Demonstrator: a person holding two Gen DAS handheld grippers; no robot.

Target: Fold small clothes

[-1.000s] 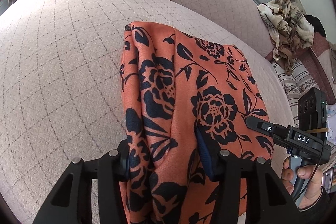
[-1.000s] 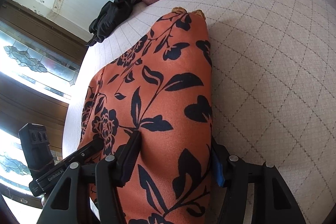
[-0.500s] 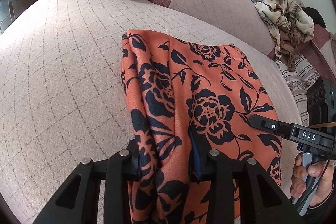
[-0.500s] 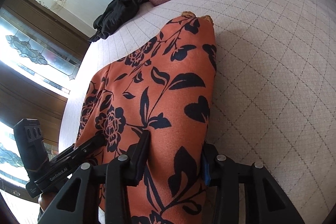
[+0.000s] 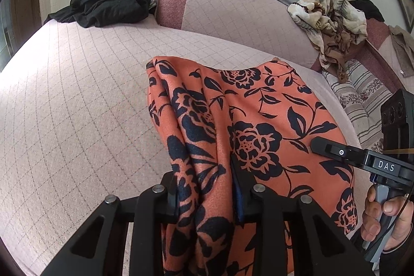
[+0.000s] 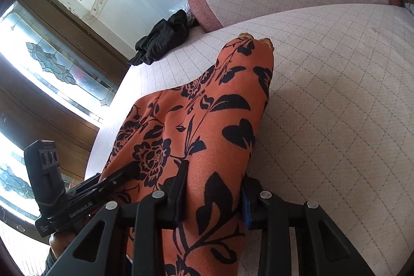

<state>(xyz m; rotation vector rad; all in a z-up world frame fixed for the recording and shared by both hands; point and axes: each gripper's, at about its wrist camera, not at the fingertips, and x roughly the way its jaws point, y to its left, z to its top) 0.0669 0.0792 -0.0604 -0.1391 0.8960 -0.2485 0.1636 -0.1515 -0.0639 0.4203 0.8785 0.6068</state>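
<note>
While both jaws are closing, the left hand-held gripper (image 5: pixel 207 195) has a bunched fold of the orange floral garment (image 5: pixel 258 120) pressed between its pads, and the right hand-held gripper (image 6: pixel 213 195) pinches another fold of the same cloth (image 6: pixel 207 120). From each grip the garment slopes away toward 12 o'clock, its far edge resting on the quilted sofa seat (image 5: pixel 77 95). In the left wrist view open seat spreads from 8 to 11 o'clock; in the right wrist view it spreads from 1 to 4 o'clock. A black garment (image 5: pixel 106 7) lies bunched at the seat's far edge by the backrest cushion (image 5: pixel 220 4), well apart from the orange cloth. A crumpled beige patterned cloth (image 5: pixel 331 20) hangs at 2 o'clock over a striped pillow (image 5: pixel 362 100). The person's right hand (image 5: pixel 383 219) shows at 4 o'clock.
</note>
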